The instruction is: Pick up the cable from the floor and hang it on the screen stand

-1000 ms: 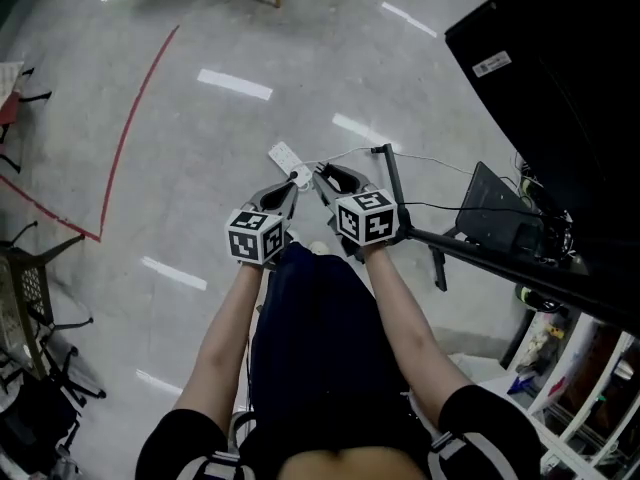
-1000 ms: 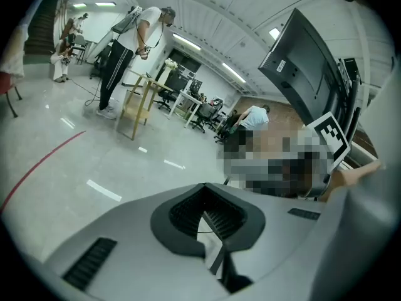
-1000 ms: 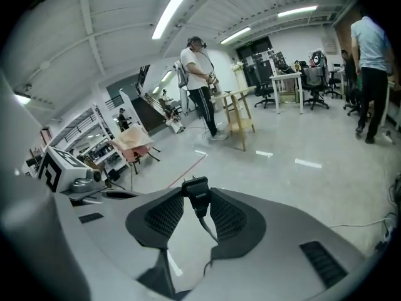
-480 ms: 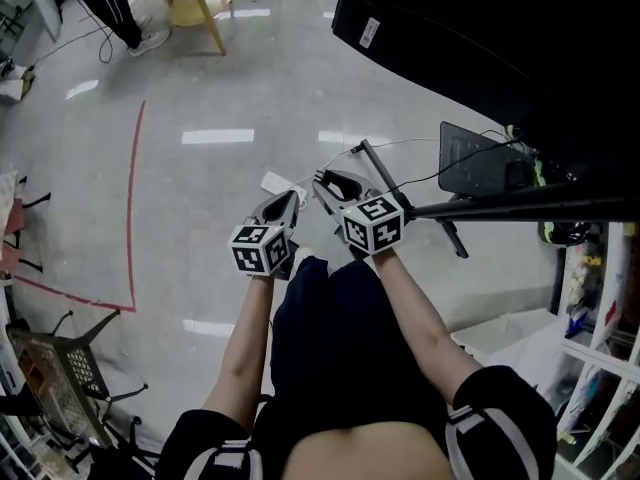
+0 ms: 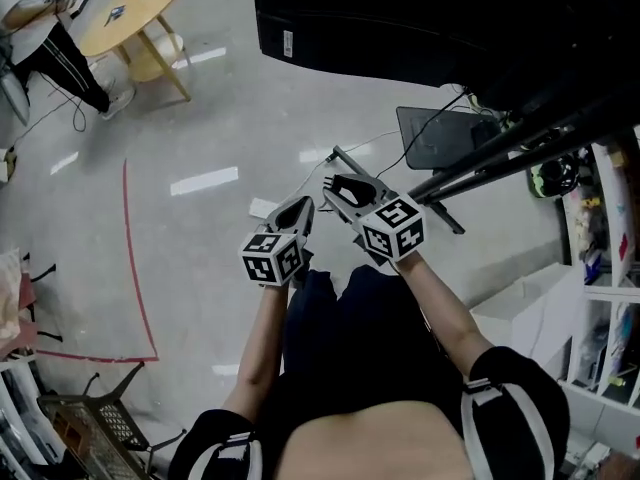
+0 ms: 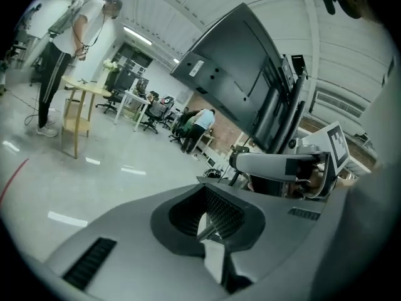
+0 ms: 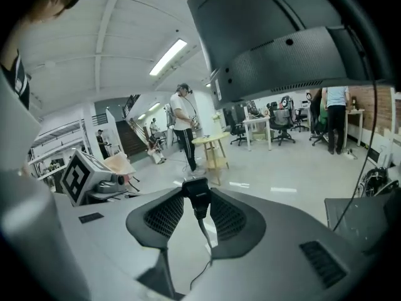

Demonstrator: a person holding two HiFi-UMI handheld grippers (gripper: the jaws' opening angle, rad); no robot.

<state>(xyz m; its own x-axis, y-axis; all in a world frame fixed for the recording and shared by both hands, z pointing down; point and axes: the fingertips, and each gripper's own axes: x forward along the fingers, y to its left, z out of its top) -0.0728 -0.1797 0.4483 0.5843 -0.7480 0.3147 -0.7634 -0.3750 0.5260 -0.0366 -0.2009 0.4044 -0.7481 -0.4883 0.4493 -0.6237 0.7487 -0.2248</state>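
My right gripper (image 7: pixel 197 200) is shut on the black plug (image 7: pixel 196 195) of a thin cable (image 7: pixel 204 234) that hangs down from the jaws. The left gripper (image 6: pixel 213 223) is shut on a white piece (image 6: pixel 214 259) of the cable. In the head view both grippers, left (image 5: pixel 305 206) and right (image 5: pixel 334 184), are held close together at mid frame, just below the big black screen (image 5: pixel 450 18). The screen stand's dark legs (image 5: pixel 520 148) run to their right. A white block (image 5: pixel 263 208) shows beside the left tip; I cannot tell whether it hangs or lies on the floor.
A dark base plate (image 5: pixel 440 138) with a black lead lies under the screen. A round wooden table (image 5: pixel 125 18) and a standing person (image 5: pixel 50 48) are at the far left. Red tape (image 5: pixel 135 258) marks the floor. White shelving (image 5: pixel 600 298) stands at the right.
Both grippers have risen together toward the screen, still shut. The head view has swung so that the screen and stand now fill the top and right.
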